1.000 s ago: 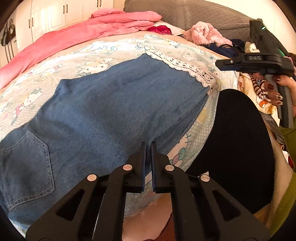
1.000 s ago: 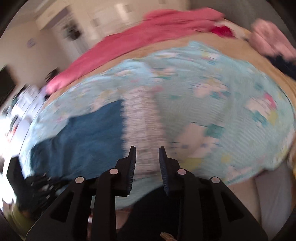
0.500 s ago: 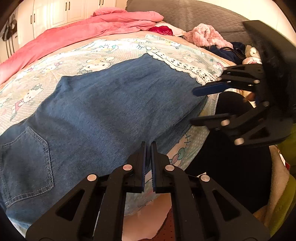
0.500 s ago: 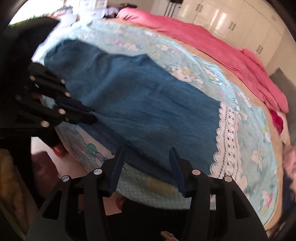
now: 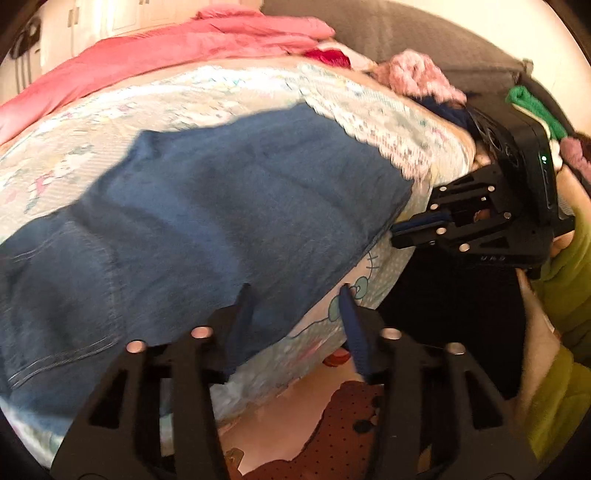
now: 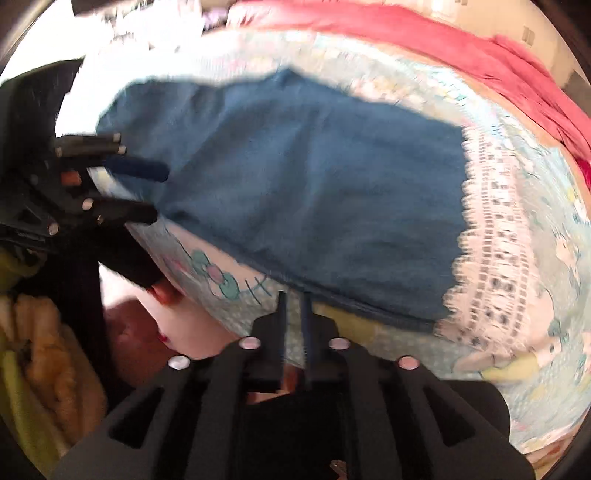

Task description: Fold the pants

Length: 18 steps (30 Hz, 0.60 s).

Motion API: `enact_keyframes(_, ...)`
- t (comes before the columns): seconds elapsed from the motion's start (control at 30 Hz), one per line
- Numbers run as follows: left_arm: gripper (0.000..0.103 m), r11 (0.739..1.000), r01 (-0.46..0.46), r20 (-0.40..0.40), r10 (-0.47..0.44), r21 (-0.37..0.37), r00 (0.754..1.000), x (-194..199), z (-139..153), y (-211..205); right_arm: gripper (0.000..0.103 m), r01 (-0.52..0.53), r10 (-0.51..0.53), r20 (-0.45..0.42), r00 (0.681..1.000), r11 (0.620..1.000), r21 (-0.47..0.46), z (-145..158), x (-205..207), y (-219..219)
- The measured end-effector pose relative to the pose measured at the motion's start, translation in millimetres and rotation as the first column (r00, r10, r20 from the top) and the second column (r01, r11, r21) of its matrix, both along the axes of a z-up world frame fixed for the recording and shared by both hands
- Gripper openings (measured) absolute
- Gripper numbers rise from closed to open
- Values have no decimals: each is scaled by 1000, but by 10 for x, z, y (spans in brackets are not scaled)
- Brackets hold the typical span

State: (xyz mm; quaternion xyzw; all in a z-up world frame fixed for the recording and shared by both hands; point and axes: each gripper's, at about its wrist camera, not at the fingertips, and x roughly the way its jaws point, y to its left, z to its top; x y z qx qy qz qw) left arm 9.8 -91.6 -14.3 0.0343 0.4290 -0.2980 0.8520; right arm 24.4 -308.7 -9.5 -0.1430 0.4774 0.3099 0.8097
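Blue jeans (image 5: 221,221) lie flat across a cartoon-print bed sheet (image 5: 92,147), back pocket at the left. My left gripper (image 5: 295,295) hovers over their near edge, its jaws opening; the denim and sheet show behind the gap and nothing is pinched. In the right wrist view the jeans (image 6: 314,184) fill the middle, and the left gripper (image 6: 157,192) stands open at their left end. My right gripper (image 6: 293,295) has its jaws closing to a narrow slit at the near hem. Seen from the left wrist, the right gripper (image 5: 397,232) nips the jeans' edge where it drops over the bed side.
A pink quilt (image 5: 147,48) lies along the far side of the bed. Loose clothes (image 5: 417,74) are piled by the grey headboard (image 5: 406,33). White lace trim (image 6: 491,240) borders the sheet. A person's black trouser leg (image 5: 461,314) and green sleeve (image 5: 569,258) stand close by the bed.
The left jaws, shut before, have spread apart. The right gripper rolled, swung down from above the bed to the jeans' near edge, and its jaws narrowed.
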Motion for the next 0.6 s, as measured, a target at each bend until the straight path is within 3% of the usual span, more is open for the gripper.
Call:
enact_keyframes(0.03, 42, 999, -34, 21, 35, -10, 999, -23, 77, 118, 24, 20, -20, 10, 1000, 999, 26, 59, 5, -43)
enact_keyframes(0.1, 59, 993, -114, 54, 114, -18, 992, -22, 190, 321, 34, 66, -70, 41, 997, 994, 84, 198, 35, -150)
enact_keyframes(0.17, 64, 966, -257, 87, 259, -31, 962, 3, 317, 679, 42, 120, -129, 58, 990, 984, 135, 302, 107, -244)
enact_keyframes(0.27, 79, 902, -430, 97, 432, -42, 896, 17, 376, 1110, 52, 188, -199, 61, 978, 970, 153, 326, 246, -309)
enact_keyframes(0.3, 86, 859, -510, 103, 511, -33, 854, 19, 377, 1292, 52, 210, -220, 53, 974, 966, 151, 310, 307, -323)
enact_keyframes(0.4, 91, 758, -652, 86, 651, -14, 754, 33, 323, 1641, 52, 250, -259, 48, 965, 958, 141, 281, 429, -395)
enact_keyframes(0.43, 92, 735, -677, 71, 677, -18, 733, 51, 291, 1728, 53, 265, -272, 38, 961, 954, 140, 252, 472, -405)
enact_keyframes(0.5, 93, 705, -709, 38, 709, -10, 704, 116, 211, 1816, 58, 300, -304, 24, 952, 947, 112, 193, 519, -425)
enact_keyframes(0.6, 90, 695, -719, -21, 719, 3, 695, 261, 72, 1894, 58, 335, -335, -14, 942, 939, 82, 90, 586, -524)
